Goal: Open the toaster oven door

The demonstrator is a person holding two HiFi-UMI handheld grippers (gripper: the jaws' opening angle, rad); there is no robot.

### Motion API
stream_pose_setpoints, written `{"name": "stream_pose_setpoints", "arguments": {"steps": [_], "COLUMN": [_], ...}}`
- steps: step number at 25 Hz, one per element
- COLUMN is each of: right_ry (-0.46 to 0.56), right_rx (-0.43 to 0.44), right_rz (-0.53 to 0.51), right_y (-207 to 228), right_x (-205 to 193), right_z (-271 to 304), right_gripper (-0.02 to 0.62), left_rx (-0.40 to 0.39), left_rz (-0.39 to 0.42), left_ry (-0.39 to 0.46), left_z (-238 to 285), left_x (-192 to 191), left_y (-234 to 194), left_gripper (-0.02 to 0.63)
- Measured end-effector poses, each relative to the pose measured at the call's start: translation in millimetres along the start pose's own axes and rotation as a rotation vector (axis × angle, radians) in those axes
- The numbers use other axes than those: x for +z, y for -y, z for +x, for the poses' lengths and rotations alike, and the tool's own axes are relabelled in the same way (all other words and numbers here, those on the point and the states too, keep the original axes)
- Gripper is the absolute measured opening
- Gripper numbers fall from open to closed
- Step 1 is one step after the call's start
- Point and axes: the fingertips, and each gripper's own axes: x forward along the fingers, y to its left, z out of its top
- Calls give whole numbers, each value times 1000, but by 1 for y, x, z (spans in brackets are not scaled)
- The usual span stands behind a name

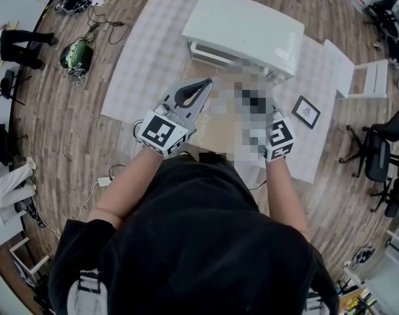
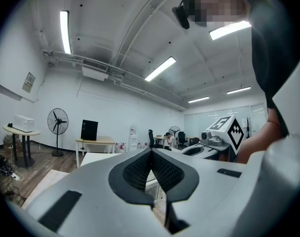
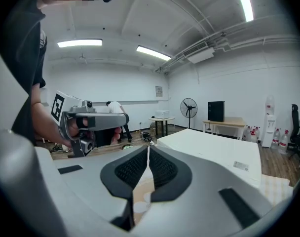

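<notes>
The white toaster oven [image 1: 242,28] stands on a checked cloth [image 1: 147,58] at the far side, its front face [image 1: 216,52] turned toward me and the door looking closed against the body. My left gripper [image 1: 194,89] is held up in front of my chest, short of the oven, its dark pads [image 2: 140,169] pressed together on nothing. The right gripper [image 3: 148,149] is level with it at the right, also shut and empty; its marker cube [image 1: 280,138] shows, while its tips are hidden in the head view. The oven's flat top [image 3: 214,154] lies just beyond the right jaws.
A small black picture frame [image 1: 306,111] lies on the cloth right of the grippers. A white chair [image 1: 363,77] stands by the table's right end, with office chairs [image 1: 377,153] farther right. A helmet [image 1: 76,56] and cables lie on the wooden floor at the left.
</notes>
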Motion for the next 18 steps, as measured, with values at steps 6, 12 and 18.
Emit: {"name": "stream_pose_setpoints", "arguments": {"steps": [6, 12, 18], "right_ry": [-114, -181, -258], "right_rx": [25, 1, -40], "right_rz": [-15, 2, 0], "right_y": [24, 27, 22], "right_x": [-17, -29, -40], "right_z": [28, 58, 84], "right_gripper": [26, 69, 101], "left_rx": [-4, -36, -99], "left_rz": [0, 6, -7], "left_ry": [-7, -6, -17], "left_z": [19, 28, 25], "left_x": [-2, -7, -13], "left_y": [-18, -46, -69], "left_gripper": [15, 15, 15]}}
